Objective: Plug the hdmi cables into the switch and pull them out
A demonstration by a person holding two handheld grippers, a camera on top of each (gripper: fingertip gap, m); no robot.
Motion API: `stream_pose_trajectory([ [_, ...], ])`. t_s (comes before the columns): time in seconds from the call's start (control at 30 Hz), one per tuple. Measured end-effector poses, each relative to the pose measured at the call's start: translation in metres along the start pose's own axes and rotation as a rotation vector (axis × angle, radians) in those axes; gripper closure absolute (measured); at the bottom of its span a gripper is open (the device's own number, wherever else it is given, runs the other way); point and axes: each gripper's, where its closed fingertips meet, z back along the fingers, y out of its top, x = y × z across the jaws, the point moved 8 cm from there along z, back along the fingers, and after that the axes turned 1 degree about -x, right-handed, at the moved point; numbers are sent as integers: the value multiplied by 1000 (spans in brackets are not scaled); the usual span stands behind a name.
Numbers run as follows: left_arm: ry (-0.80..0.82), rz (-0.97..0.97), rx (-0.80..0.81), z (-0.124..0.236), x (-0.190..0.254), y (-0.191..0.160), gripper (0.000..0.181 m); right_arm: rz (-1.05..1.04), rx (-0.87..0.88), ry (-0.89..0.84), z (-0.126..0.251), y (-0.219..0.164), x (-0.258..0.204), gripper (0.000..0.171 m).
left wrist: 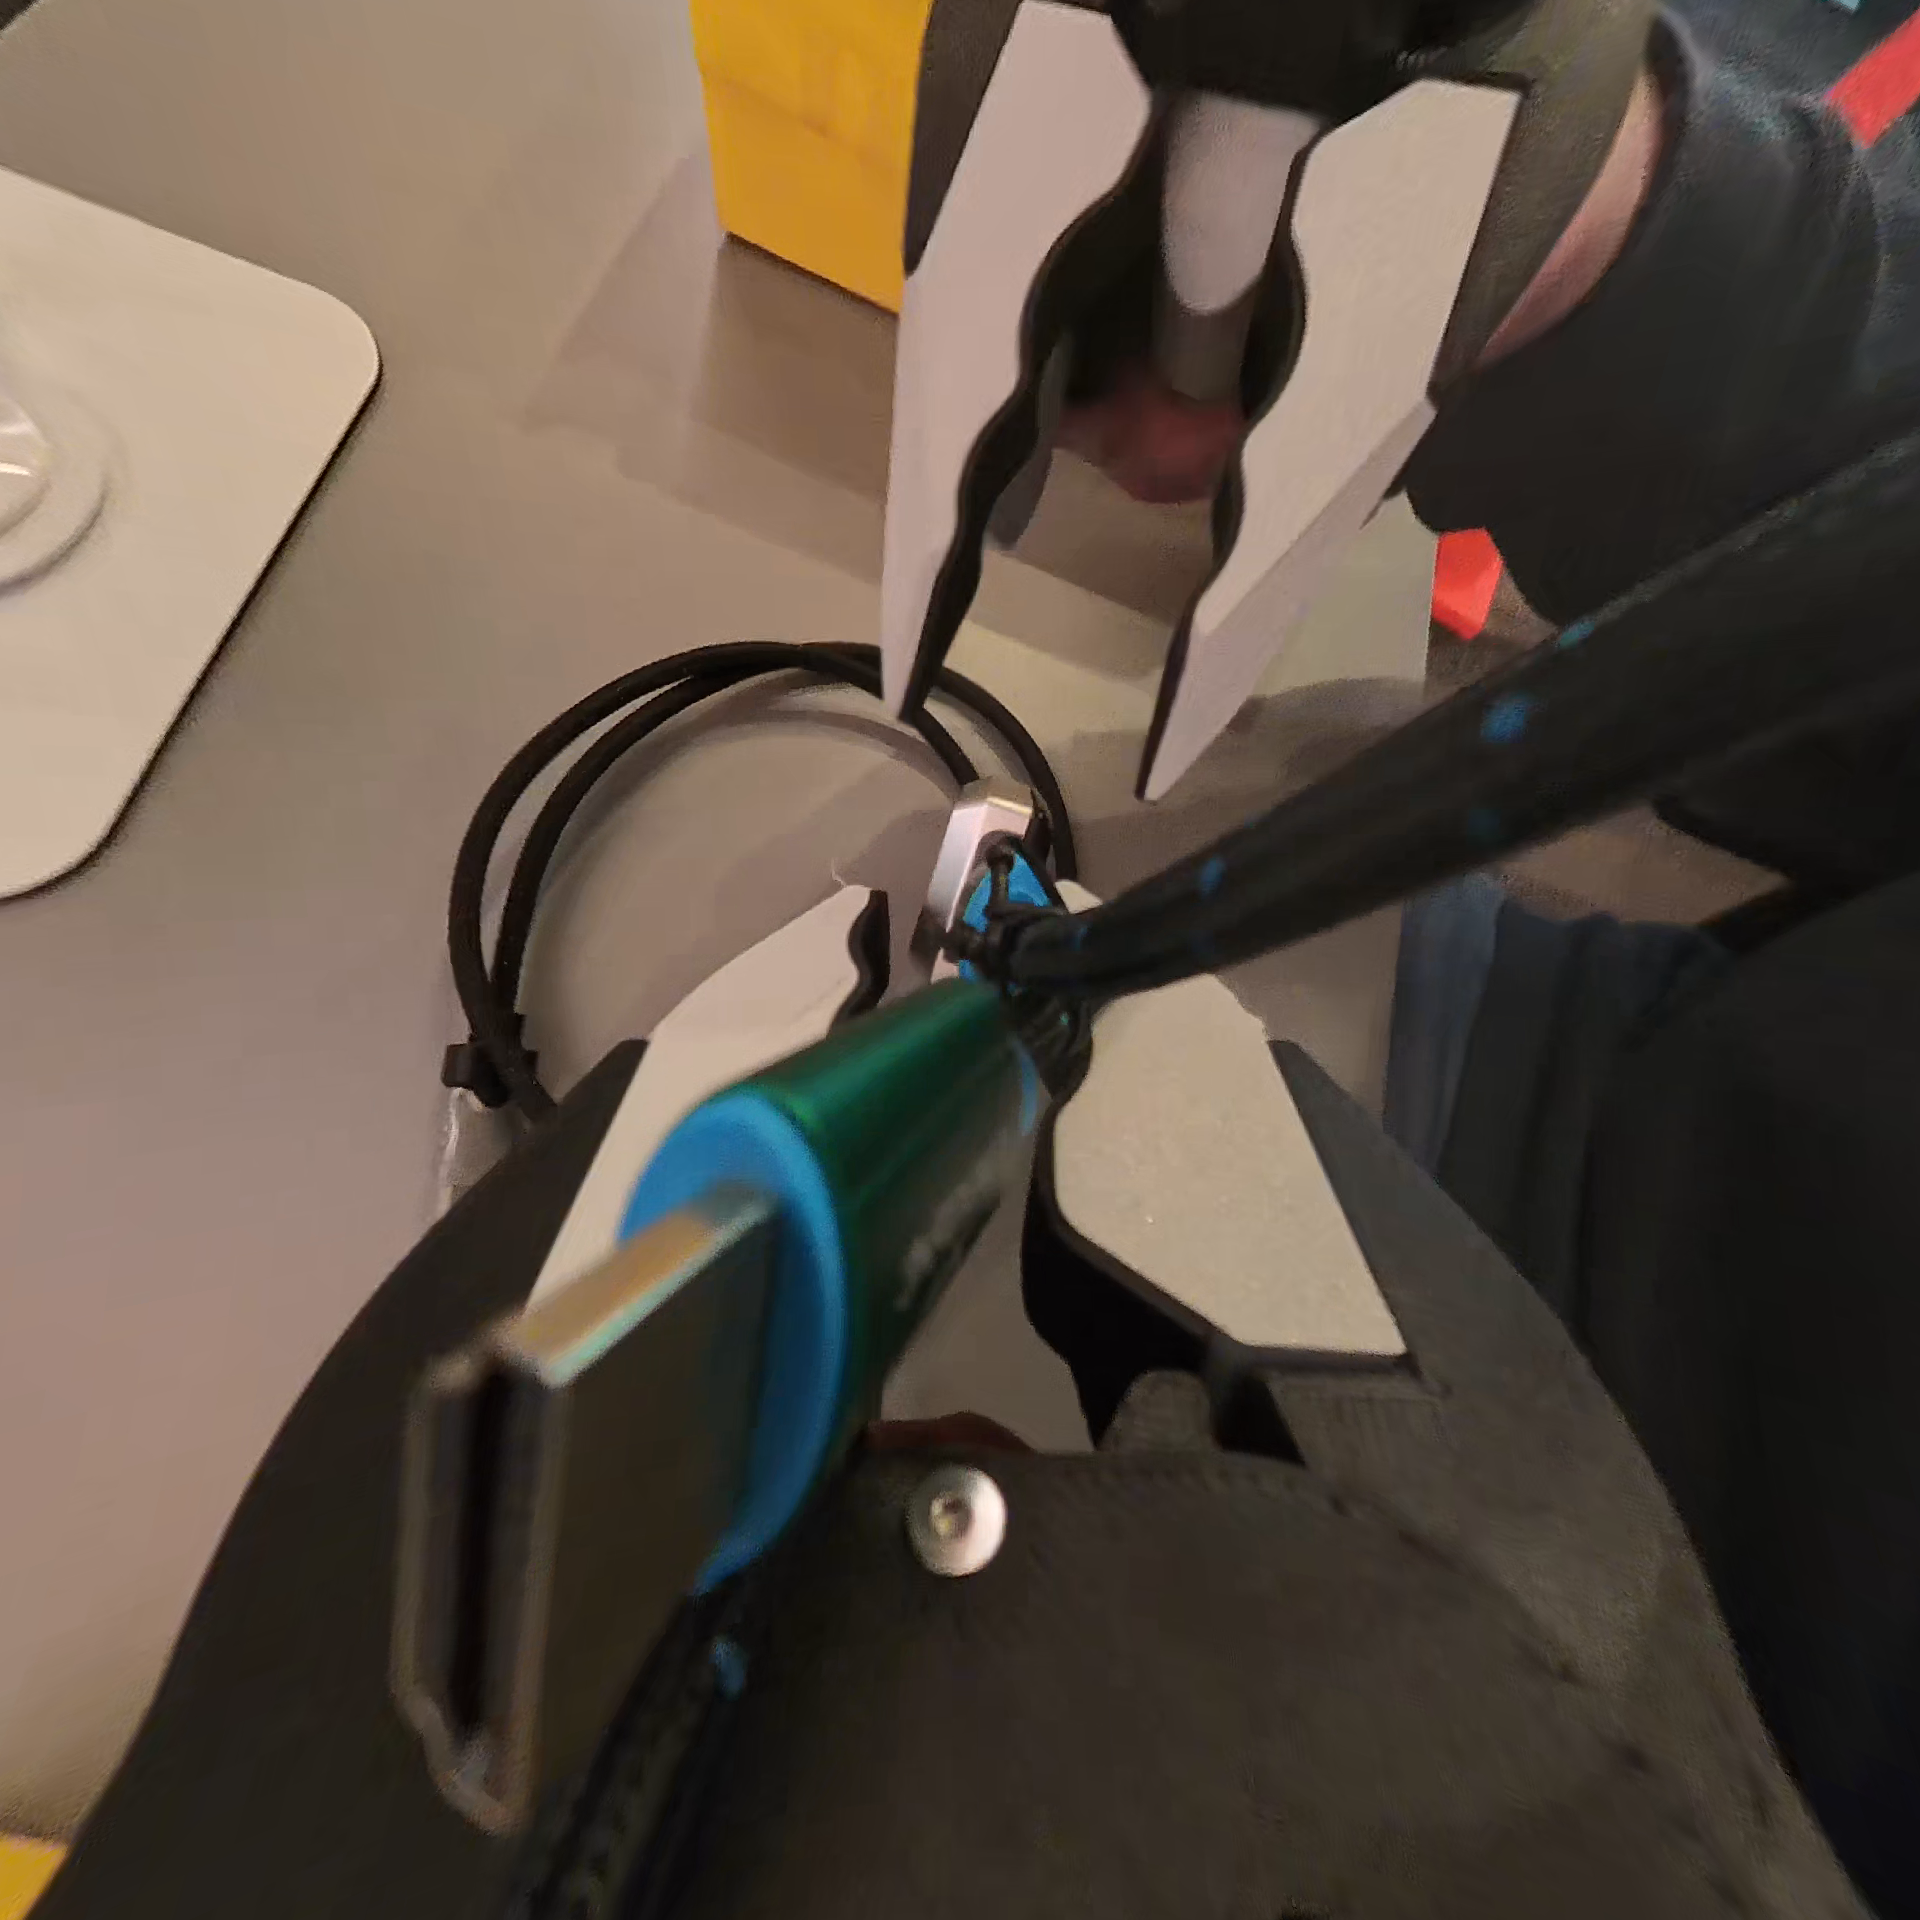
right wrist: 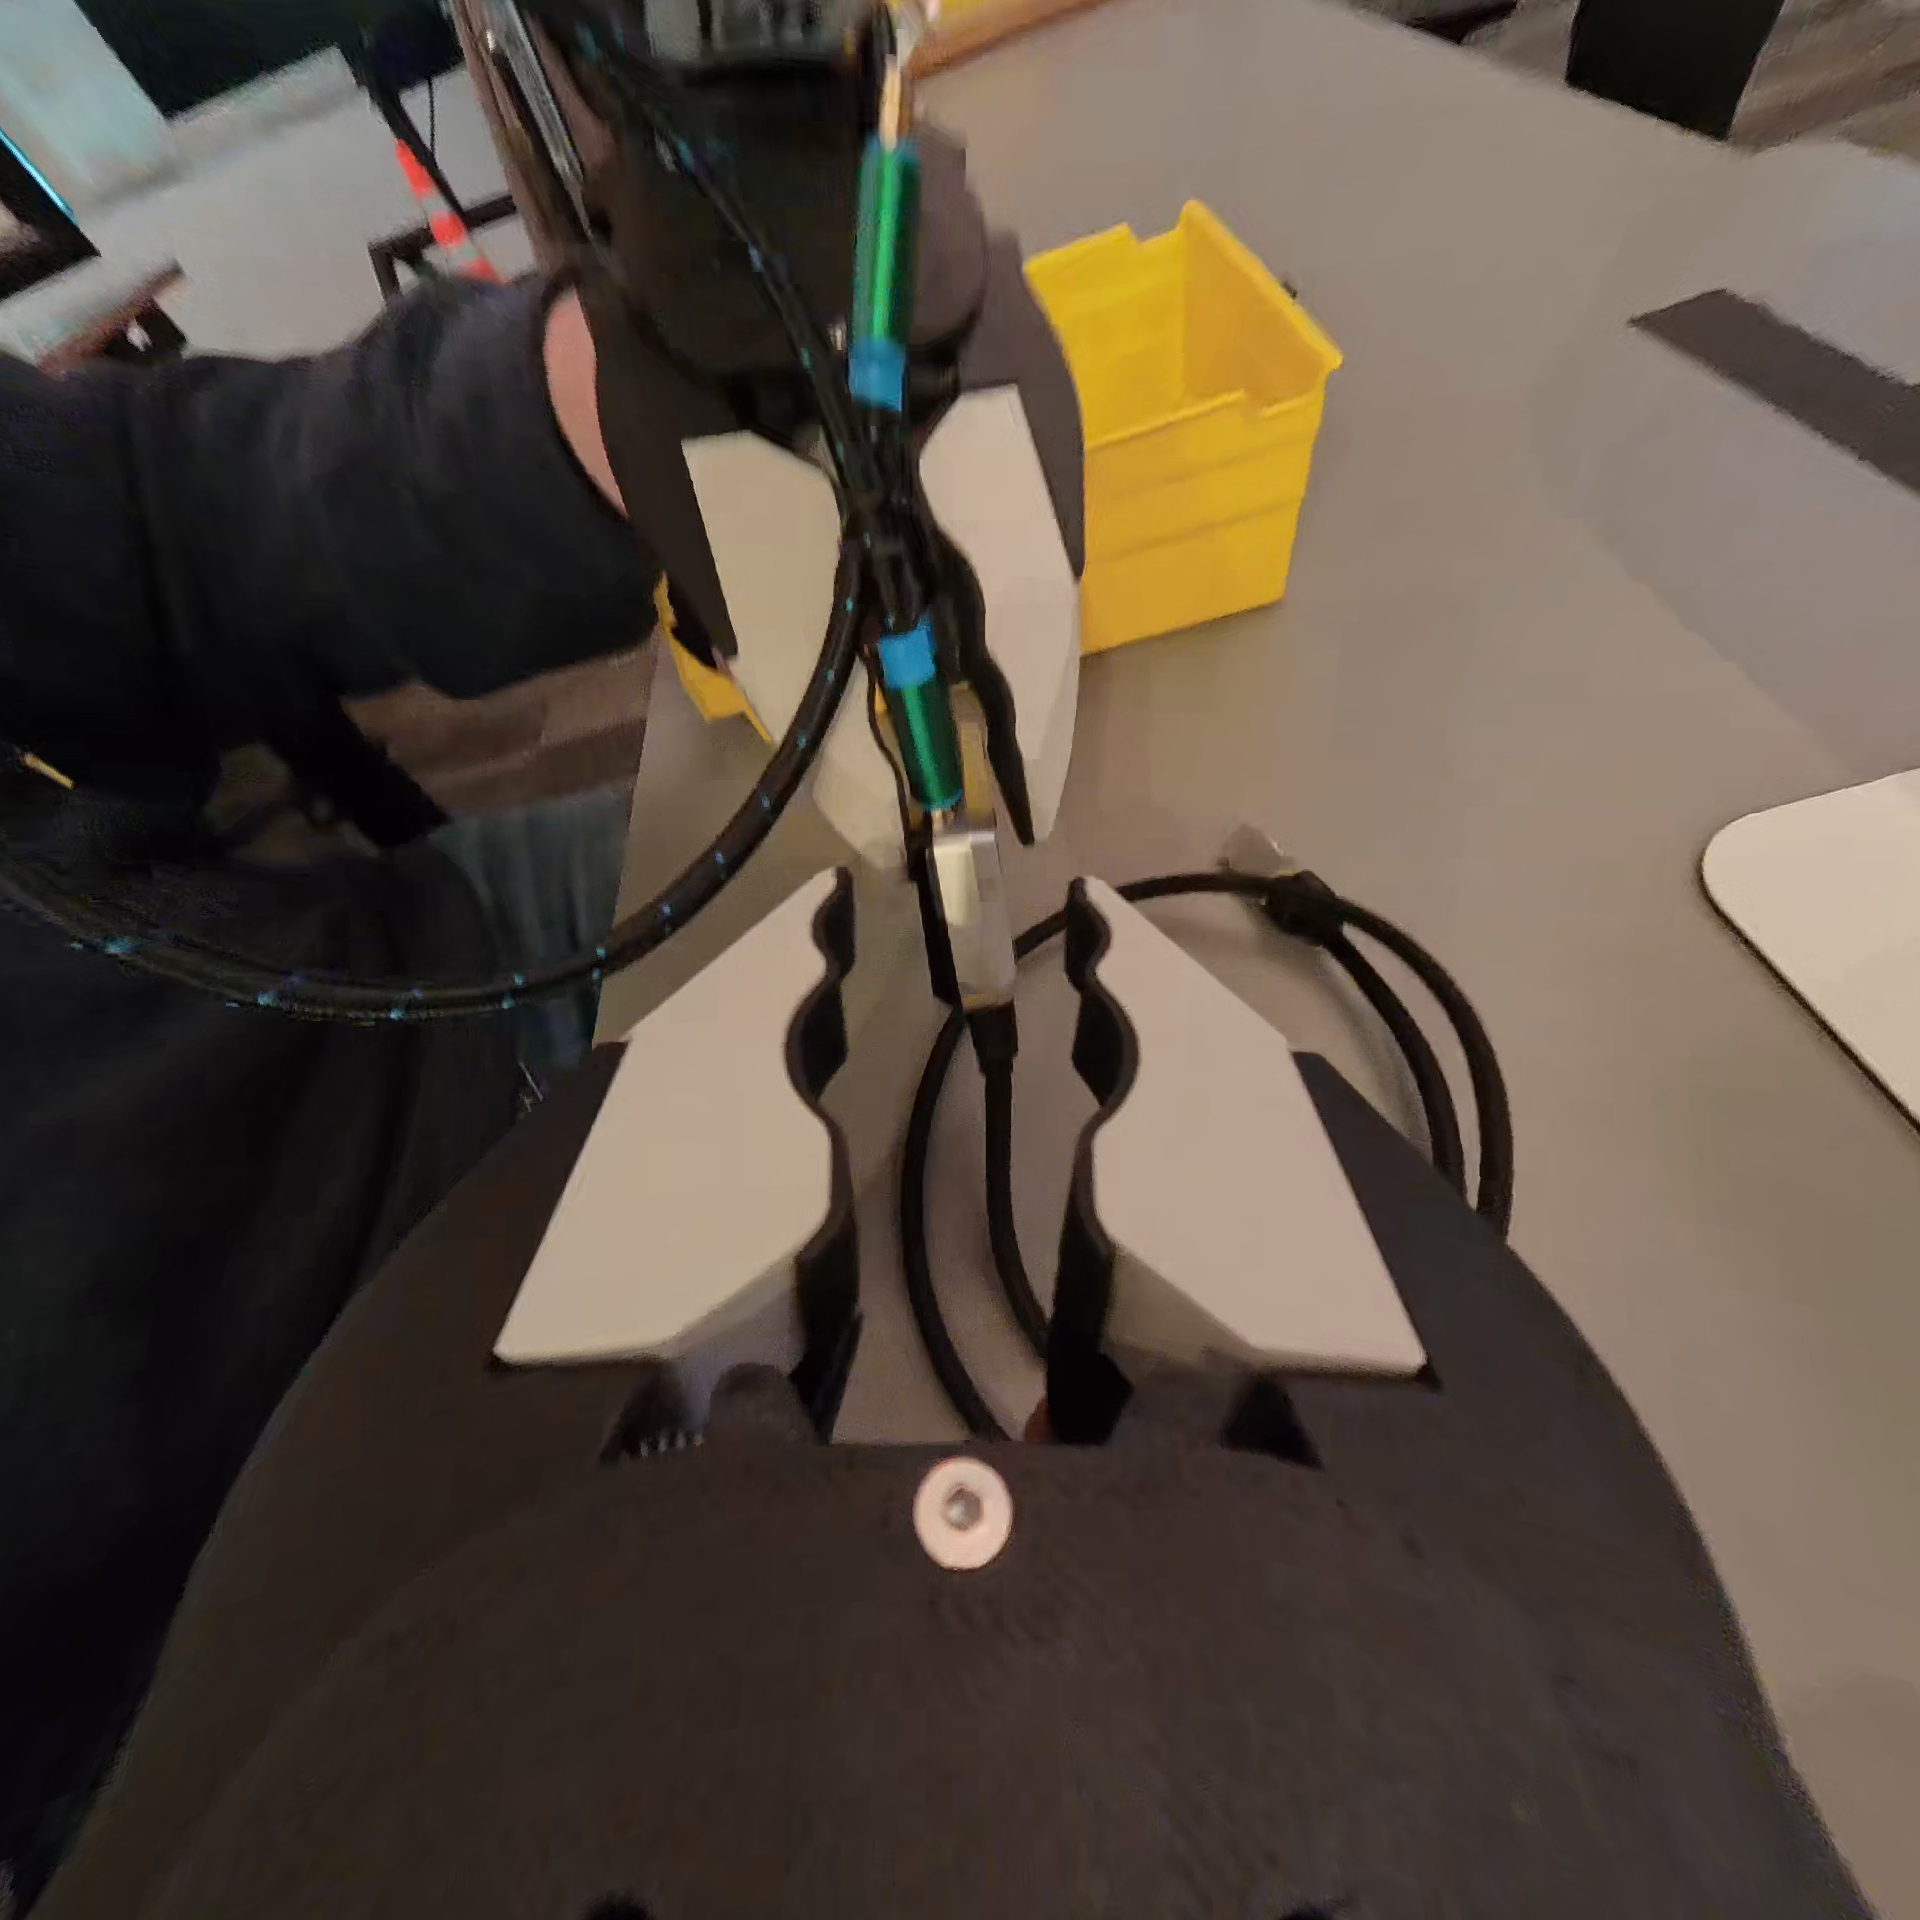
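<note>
- While the left claw (right wrist: 945, 831) is clamping down on a green plug (right wrist: 925, 727), that plug's nose is meeting the little silver switch (right wrist: 971, 904). It is looking seated, or very nearly so, though the joint itself is too small to tell for certain.
- The right claw (right wrist: 961, 894) is facing it with its fingers standing well apart. The switch is sitting right at its mouth, between the tips, and nothing is being squeezed on that side.
- The switch's own thin black lead (right wrist: 1434, 1039) is lying in a tied loop on the grey tabletop (right wrist: 1558, 623), trailing back under the right claw.
- A second green plug (left wrist: 862, 1174) is resting loose across the top of the left claw. Its bare metal end is pointing back at the left wrist camera, away from the switch and clearly in no port.
- The thick braided cable (left wrist: 1455, 748) is swinging off towards the person's dark sleeve (right wrist: 260, 520).
- A yellow bin (right wrist: 1195, 436) and a pale mat (right wrist: 1829, 935) are sitting off to the sides, playing no part.
- My read is that we are in the early going: one plug is at or in the switch, and the other is waiting its turn.
- What is left, by that read, is bracing the switch with the open claw, getting the second plug in, then drawing both out.
</note>
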Motion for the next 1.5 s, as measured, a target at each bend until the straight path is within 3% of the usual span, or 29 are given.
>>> stream_pose_trajectory([
  [0.13, -62, -91, -103, 9, 5, 15, 155, 29, -118, 70, -20, -10, -8, 133],
  [0.2, -80, -145, -179, 9, 8, 21, 156, 36, -122, 81, -32, -13, -9, 151],
  [0.27, -68, -177, -254, 9, 6, 27, 143, -3, -81, 112, -39, -14, -10, 153],
  [0.37, 22, -149, -226, 15, -6, 42, 123, -135, 90, 132, -35, -10, -1, 153],
  [0.43, 94, -115, -186, 22, -12, 51, 92, -214, 188, 124, -32, -10, 5, 153],
  [0.57, 253, -98, -162, 32, -9, 53, 60, -350, 313, 120, -31, -14, 15, 154],
  [0.7, 284, -31, -148, 38, -4, 45, 63, -405, 406, 120, -23, -13, 20, 154],
  [0.83, 384, 34, -162, 24, 6, 20, 52, -436, 468, 93, -21, -11, 21, 154],
  [1.03, 475, 53, -178, -7, 3, -6, 57, -419, 400, 64, -32, -12, 11, 154],
  [1.1, 456, 5, -194, -4, -1, -5, 74, -397, 358, 45, -32, -13, 8, 154],
  [1.17, 407, -41, -215, -4, -4, -1, 79, -379, 319, 18, -31, -13, 4, 154],
  [1.33, 357, -268, -365, -12, 1, 13, 77, -359, 189, 50, -40, -13, -6, 152],
  [1.5, 329, -535, -535, -31, 16, 32, 67, -389, 181, 120, -55, -12, -8, 152],
])
